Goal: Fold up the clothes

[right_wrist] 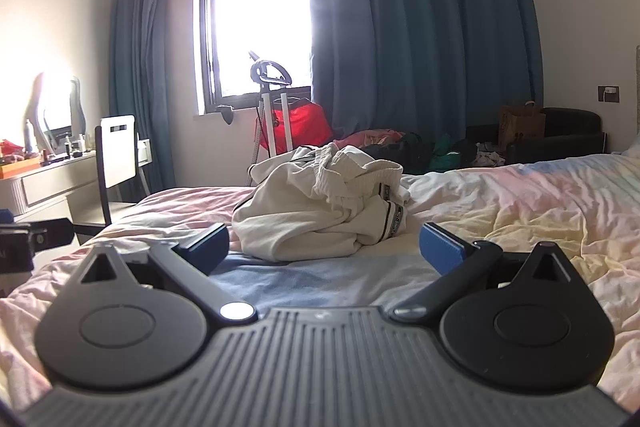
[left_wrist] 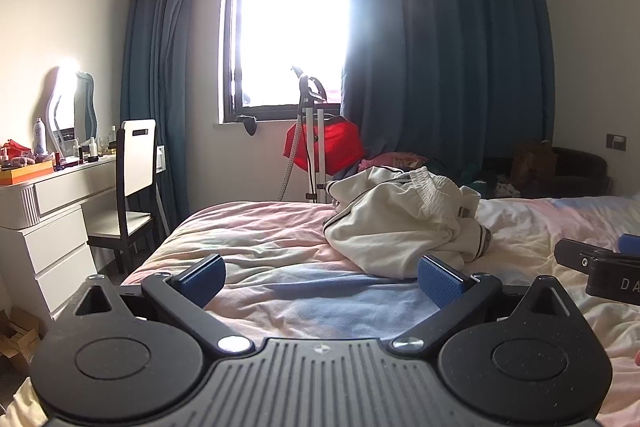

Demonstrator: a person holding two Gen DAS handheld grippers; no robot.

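A crumpled cream-white garment (left_wrist: 400,223) with dark striped trim lies in a heap on the bed (left_wrist: 260,239), which has a pastel pink and blue cover. It also shows in the right wrist view (right_wrist: 320,203). My left gripper (left_wrist: 322,281) is open and empty, held low over the bed just short of the heap, which lies ahead and to its right. My right gripper (right_wrist: 324,251) is open and empty, close in front of the heap. The right gripper's edge shows at the right of the left wrist view (left_wrist: 600,267).
A white dresser (left_wrist: 44,211) with bottles and a mirror, and a chair (left_wrist: 134,187), stand left of the bed. A garment steamer stand (left_wrist: 312,139) with a red cloth is by the window. A dark armchair (right_wrist: 560,135) and clothes pile lie beyond the bed.
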